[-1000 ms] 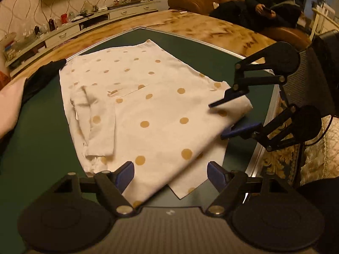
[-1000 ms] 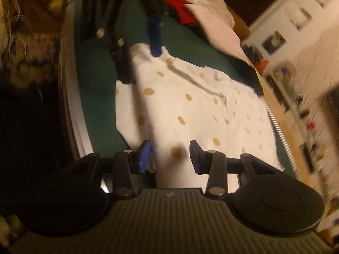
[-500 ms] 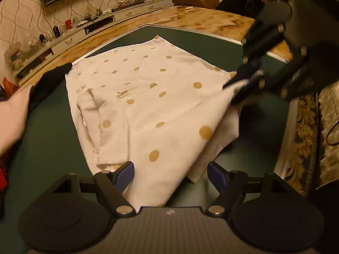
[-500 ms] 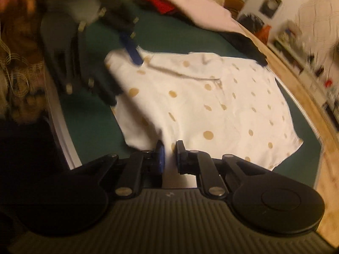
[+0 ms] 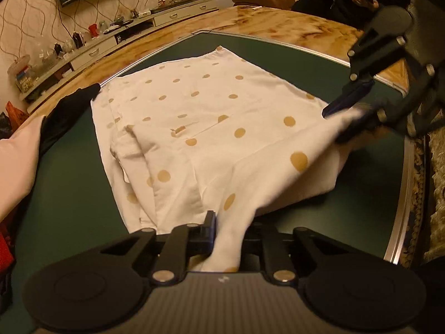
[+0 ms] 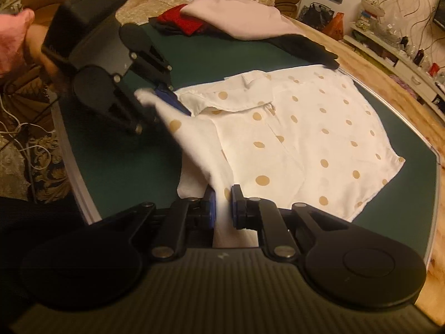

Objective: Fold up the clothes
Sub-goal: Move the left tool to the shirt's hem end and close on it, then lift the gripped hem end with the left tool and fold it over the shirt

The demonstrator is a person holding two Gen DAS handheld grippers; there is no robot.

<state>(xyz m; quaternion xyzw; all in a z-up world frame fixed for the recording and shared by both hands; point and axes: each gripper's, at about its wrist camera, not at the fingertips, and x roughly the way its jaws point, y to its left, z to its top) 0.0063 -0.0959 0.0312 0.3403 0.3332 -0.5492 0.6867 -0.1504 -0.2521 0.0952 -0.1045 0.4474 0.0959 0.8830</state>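
Where lifted, white gold-dotted shirt (image 5: 211, 128), edge taut

My left tongs (image 5: 226, 233) and right tongs (image 6: 222, 207) are matte black: round flat discs at the base, angular linkage arms pinned with silver screws, blue pads (image 6: 210, 206) at the tips, and a ribbed grey body, bearing what seems a small pale mark.

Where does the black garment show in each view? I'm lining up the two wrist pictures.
Left wrist view: the black garment lies at the left edge, touching the polka-dot shirt's far left corner.
Right wrist view: the black garment sits upper right of centre, beyond the shirt.
Shared landmark: the green table mat.
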